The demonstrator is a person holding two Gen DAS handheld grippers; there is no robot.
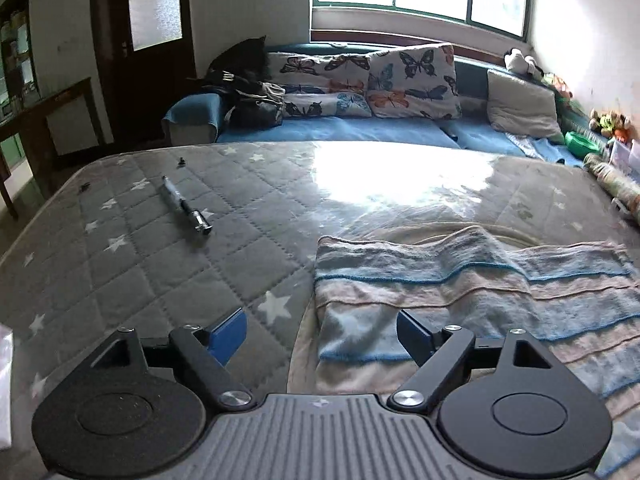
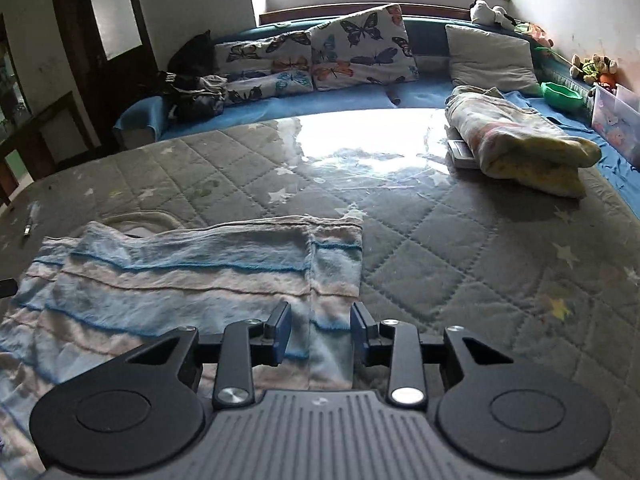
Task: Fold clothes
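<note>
The striped garment (image 1: 460, 292) lies folded flat on the grey star-quilted mattress (image 1: 160, 264), filling the lower right of the left wrist view. The left gripper (image 1: 320, 334) stands spread wide over its corner, nothing pinched. The right gripper (image 2: 320, 332) is partly parted above the cloth's right edge; its pads seem clear of the fabric. A pen (image 1: 186, 210) lies at upper left.

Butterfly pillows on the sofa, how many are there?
3: one upright in the middle, one left of it against the backrest, one lying below that. Others may be hidden.
</note>
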